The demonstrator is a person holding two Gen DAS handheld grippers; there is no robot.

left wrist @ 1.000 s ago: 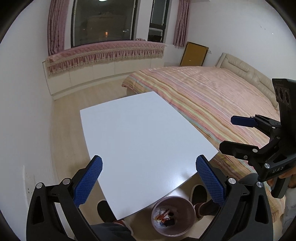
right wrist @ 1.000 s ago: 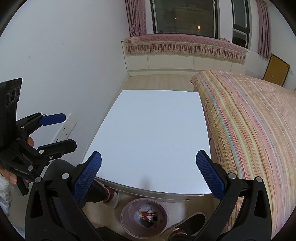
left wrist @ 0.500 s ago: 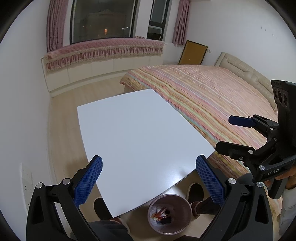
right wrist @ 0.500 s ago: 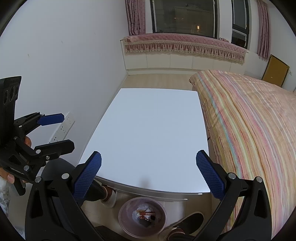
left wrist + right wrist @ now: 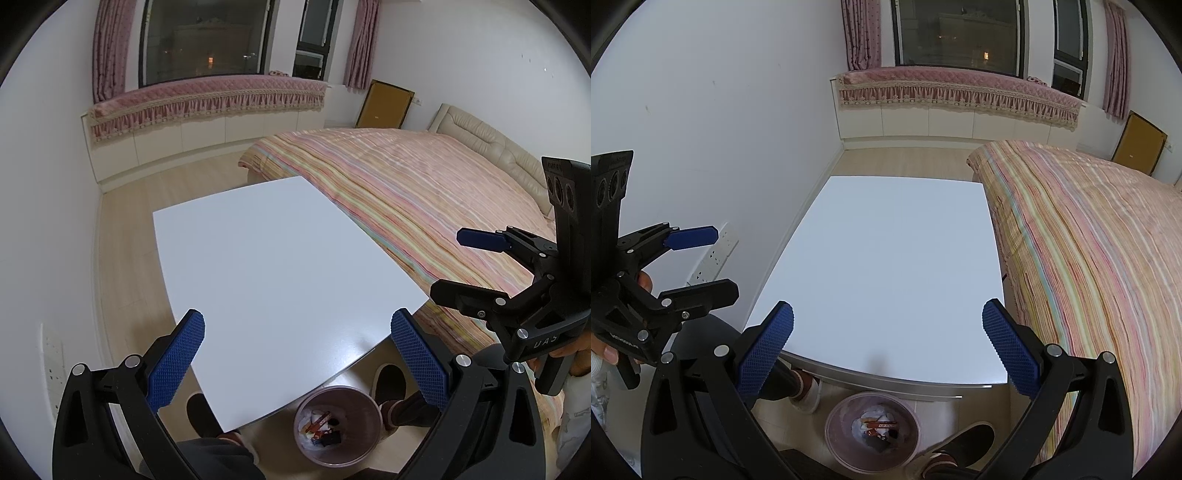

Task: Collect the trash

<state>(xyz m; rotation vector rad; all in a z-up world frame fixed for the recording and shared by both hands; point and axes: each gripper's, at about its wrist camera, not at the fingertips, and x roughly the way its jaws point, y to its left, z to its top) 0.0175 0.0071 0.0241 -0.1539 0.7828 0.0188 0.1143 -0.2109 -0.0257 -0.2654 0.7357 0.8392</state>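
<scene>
**Both grippers held wide above a bare table, trash in the bin below**

The left gripper [image 5: 295, 365] hung over the near edge of the white table [image 5: 280, 258], its blue-padded fingers [image 5: 177, 362] spread far apart with nothing between them. In the same view the right gripper [image 5: 469, 266] appeared at 3 o'clock, held by a hand [image 5: 576, 354], its two fingers likewise parted and empty.

From the right wrist camera, the right gripper [image 5: 886, 354] sat above the table's near edge [image 5: 886, 380], fingers wide open around nothing. The left gripper [image 5: 701, 262] showed at 9 o'clock, gripped by a hand [image 5: 605, 343], its fingers separated.

The trash [image 5: 877, 430], a few wrappers and scraps, lay inside the round pinkish bin [image 5: 836, 439], which stood on the floor at 6 o'clock, just beyond the table's near edge and between the person's shoes [image 5: 964, 443]. In the left wrist view the bin [image 5: 373, 417] sat at 5 o'clock with the trash [image 5: 319, 430] in its bottom.

A striped bed [image 5: 406, 192] ran along the table's right side, and a wall socket [image 5: 716, 254] sat at 9 o'clock beside the table.
</scene>
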